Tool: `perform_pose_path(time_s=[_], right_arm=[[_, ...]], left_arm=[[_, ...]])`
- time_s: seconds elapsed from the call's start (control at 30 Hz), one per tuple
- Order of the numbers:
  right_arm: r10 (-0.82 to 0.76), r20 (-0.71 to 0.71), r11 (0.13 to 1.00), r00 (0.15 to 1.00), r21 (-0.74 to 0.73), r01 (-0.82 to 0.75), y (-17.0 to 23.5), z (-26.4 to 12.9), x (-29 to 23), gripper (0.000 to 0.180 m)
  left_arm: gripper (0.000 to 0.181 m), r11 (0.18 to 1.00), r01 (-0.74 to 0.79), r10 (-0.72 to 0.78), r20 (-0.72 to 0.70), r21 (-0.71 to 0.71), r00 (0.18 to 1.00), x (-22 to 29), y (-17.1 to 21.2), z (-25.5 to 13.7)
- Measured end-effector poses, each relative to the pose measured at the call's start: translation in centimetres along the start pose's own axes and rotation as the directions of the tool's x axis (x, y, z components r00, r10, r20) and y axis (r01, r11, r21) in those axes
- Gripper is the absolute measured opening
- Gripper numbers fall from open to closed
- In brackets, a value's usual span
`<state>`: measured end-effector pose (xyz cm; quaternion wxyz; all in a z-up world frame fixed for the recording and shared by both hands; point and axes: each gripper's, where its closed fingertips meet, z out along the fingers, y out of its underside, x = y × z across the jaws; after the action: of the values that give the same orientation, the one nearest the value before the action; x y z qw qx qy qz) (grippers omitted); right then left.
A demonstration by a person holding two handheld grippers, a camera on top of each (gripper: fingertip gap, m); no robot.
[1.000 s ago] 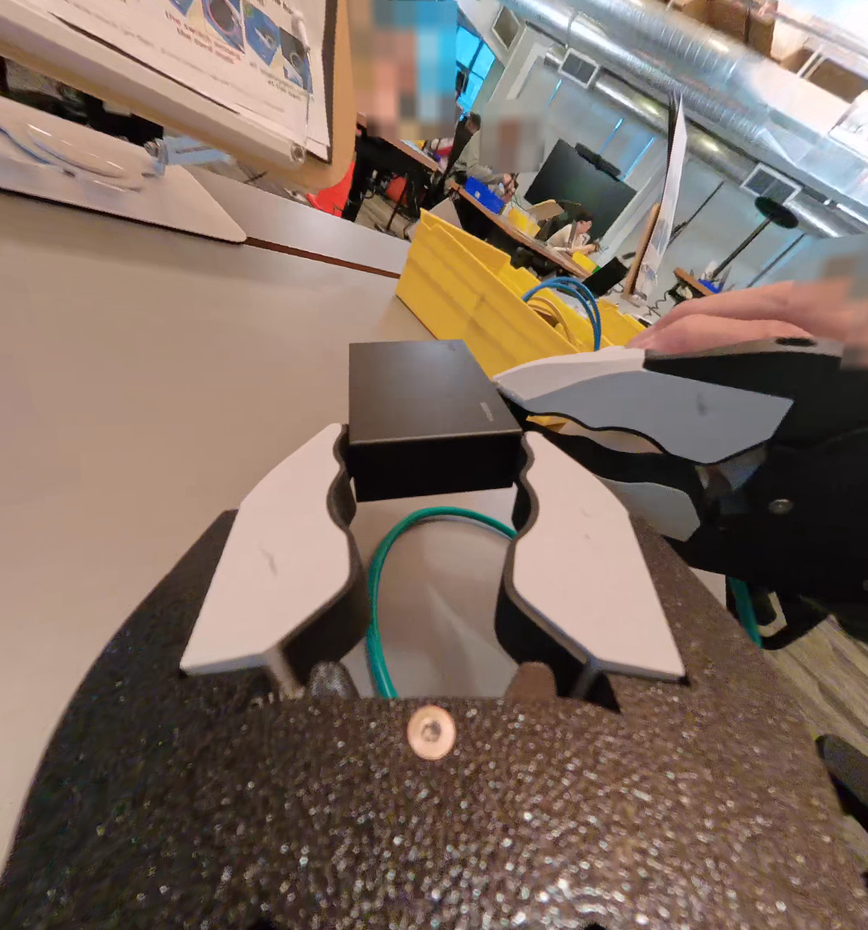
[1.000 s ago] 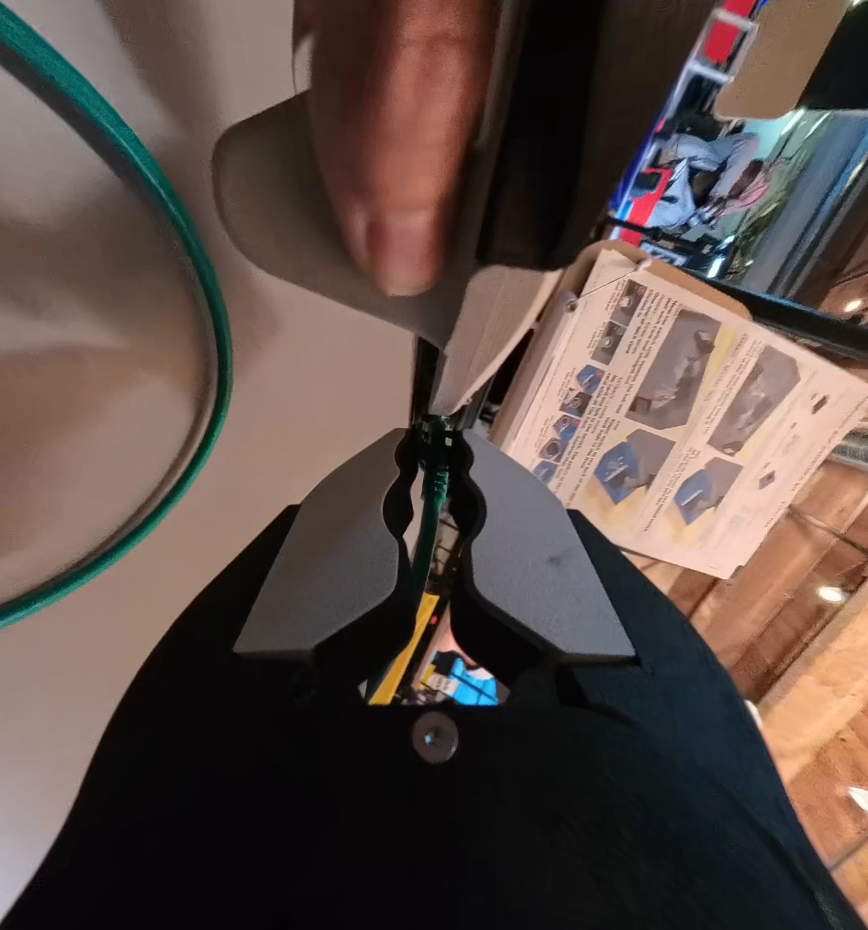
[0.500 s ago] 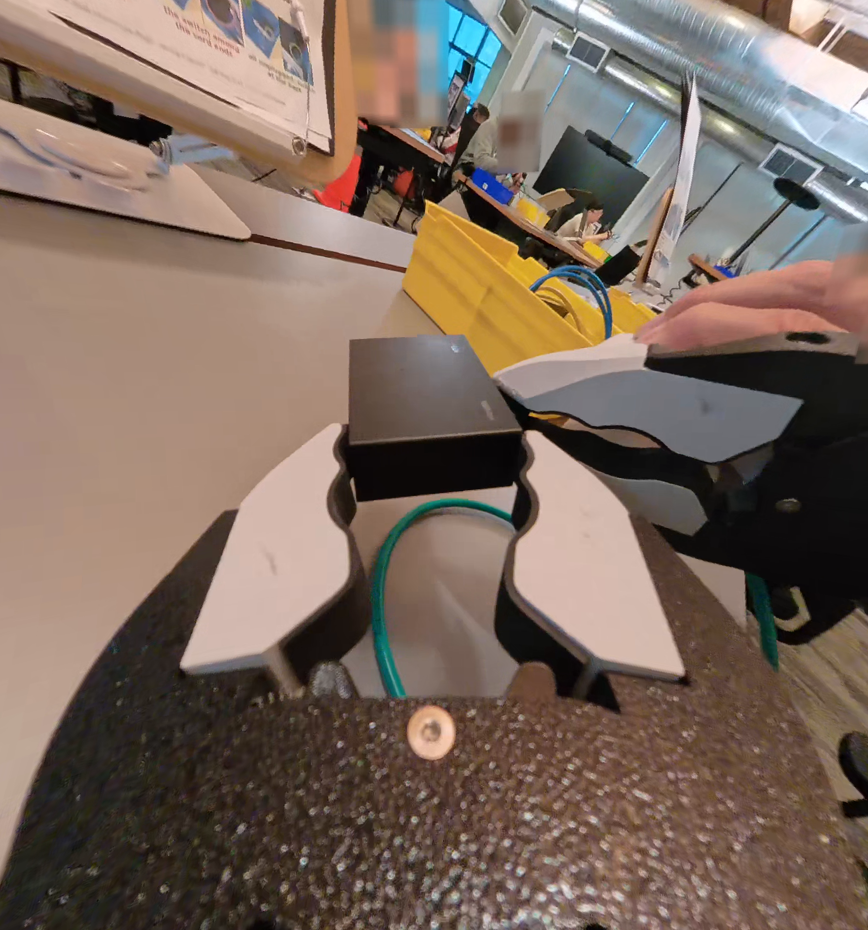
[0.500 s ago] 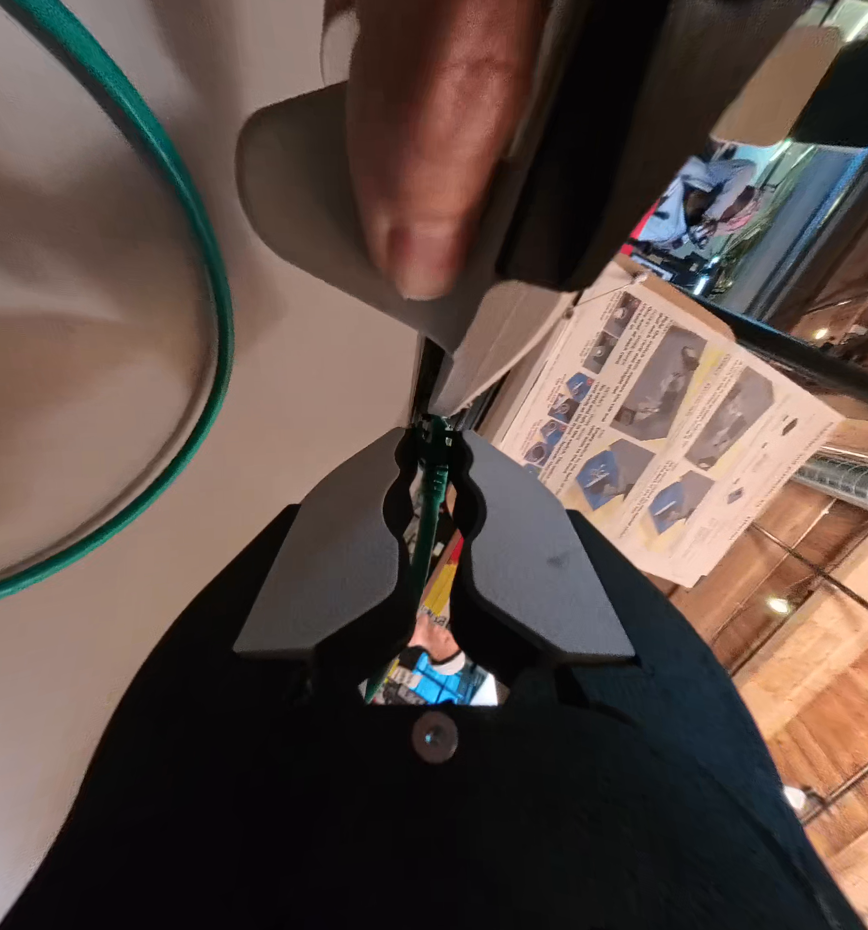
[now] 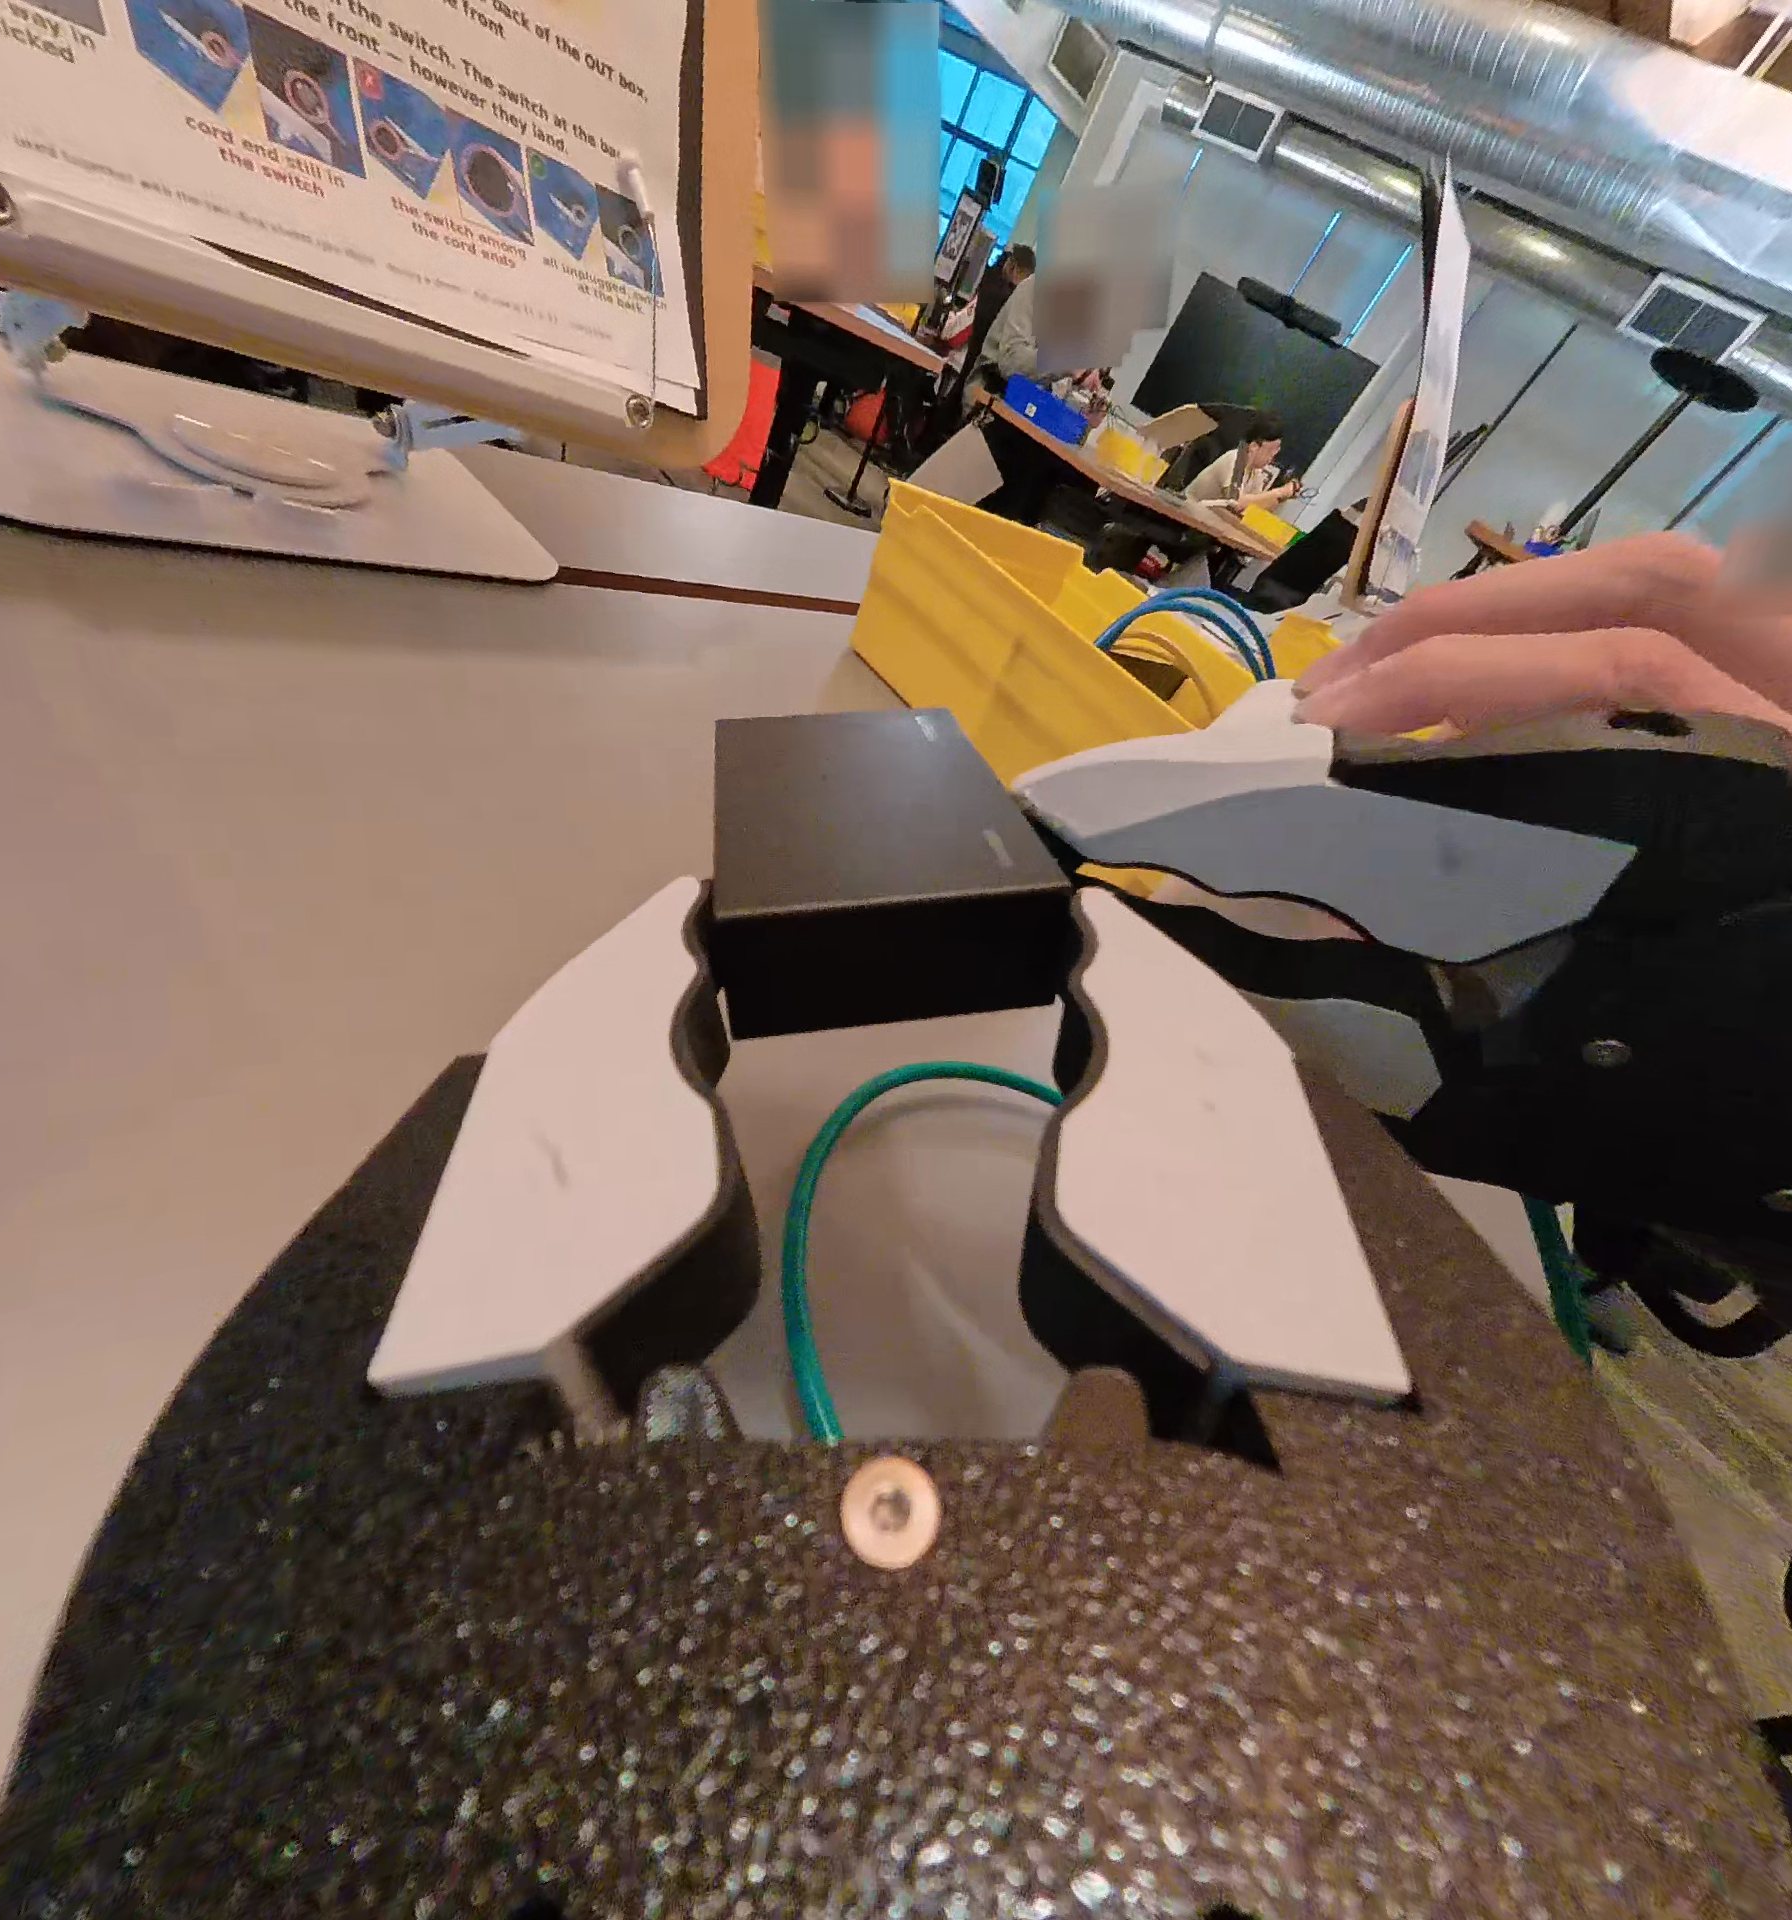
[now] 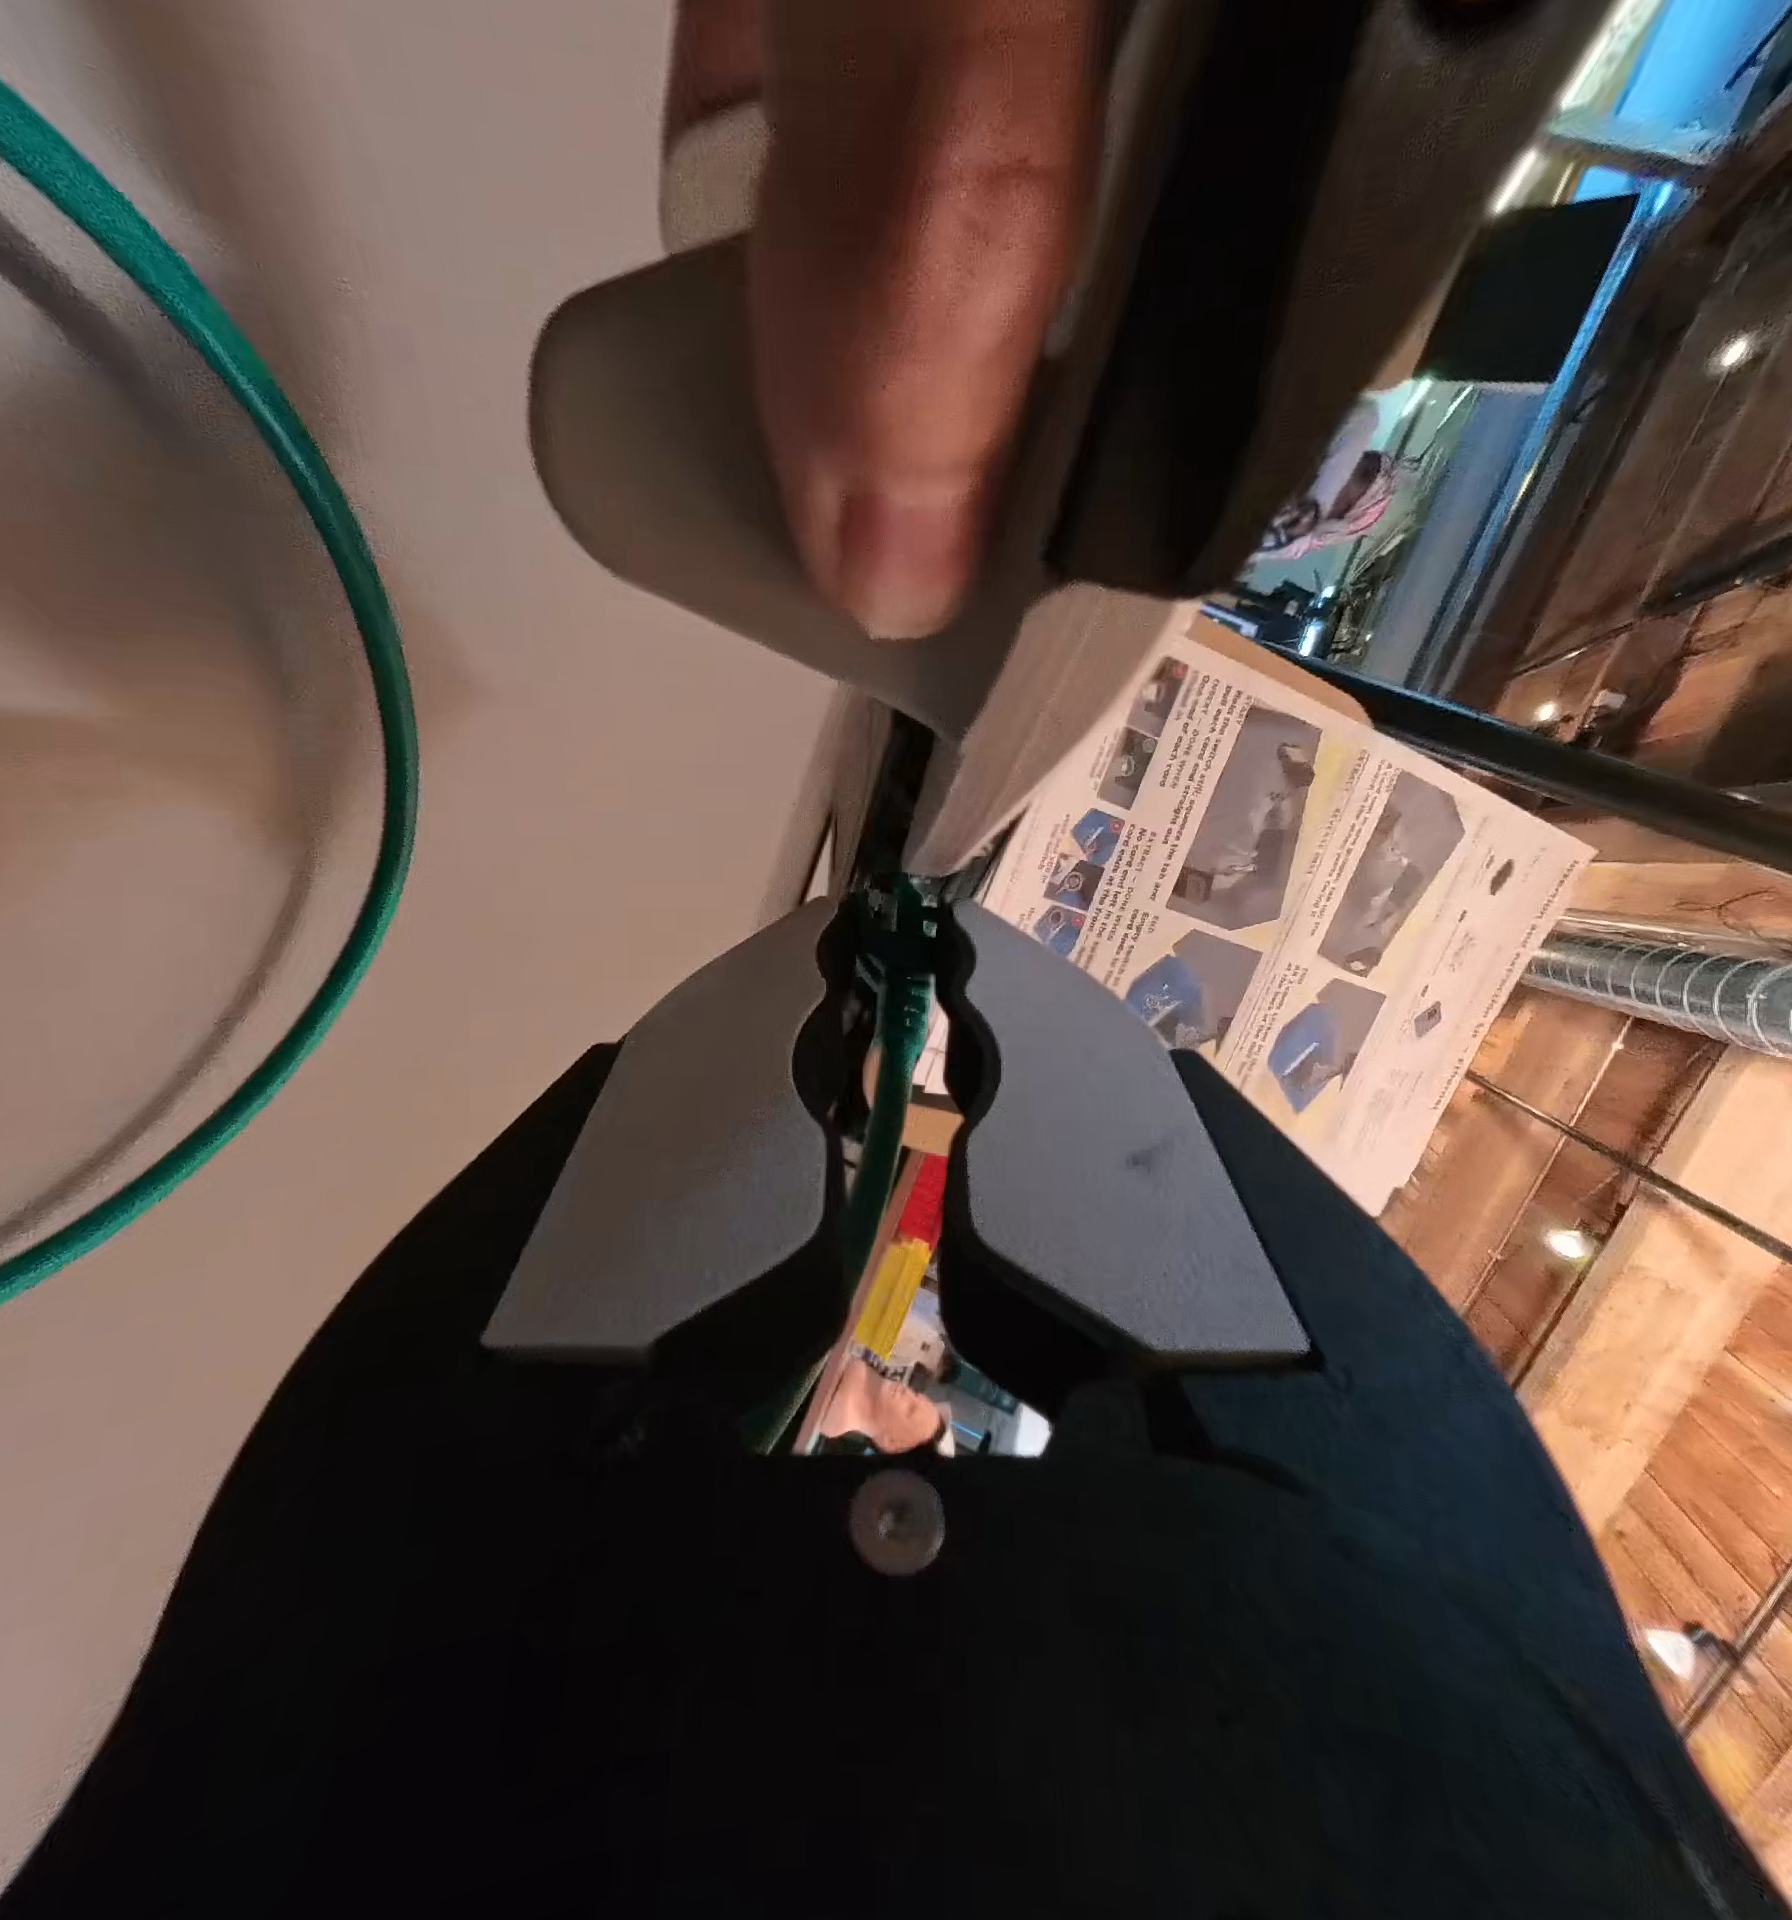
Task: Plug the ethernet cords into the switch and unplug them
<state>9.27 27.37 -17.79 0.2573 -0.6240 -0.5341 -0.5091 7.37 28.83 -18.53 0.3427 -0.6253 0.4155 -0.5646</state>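
Left hand-held gripper (image 5: pixel 884 940) pinching black switch (image 5: pixel 861 821) on counter (image 5: pixel 248 831); right hand-held gripper (image 6: pixel 897 940), at switch's 3 o'clock, pinching green ethernet cord (image 6: pixel 897 1049).

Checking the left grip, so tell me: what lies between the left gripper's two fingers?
In the left wrist view, the black switch sits clamped between the left gripper fingertips; behind it, a loop of green cord crosses the bare table.

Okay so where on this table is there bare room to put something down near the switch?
Bare table lies left of the black switch, out to the white stand base. The right is crowded: the right gripper, yellow bins, and the green cord looping before the switch.
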Motion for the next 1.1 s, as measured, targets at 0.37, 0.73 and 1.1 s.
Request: perform_pose_path(time_s=[0.37,0.73,1.1], right_arm=[[0.105,0.025,0.994,0.994,0.042,-0.106,-0.4,-0.1,0.1,0.014],[0.028,0.013,0.999,1.0,0.019,-0.029,-0.1,0.2,-0.3,0.014],[0.173,0.02,0.985,0.985,0.008,-0.174,-0.3,1.0,0.5,0.014]], left_arm=[[0.061,1.0,0.001,-0.001,0.003,-0.014,1.0,0.0,-0.1,-0.2],[0.061,1.0,0.004,-0.004,0.007,-0.031,1.0,-0.2,0.3,0.0],[0.061,1.0,0.029,-0.029,0.014,0.001,0.999,-1.1,-0.2,-0.3]])
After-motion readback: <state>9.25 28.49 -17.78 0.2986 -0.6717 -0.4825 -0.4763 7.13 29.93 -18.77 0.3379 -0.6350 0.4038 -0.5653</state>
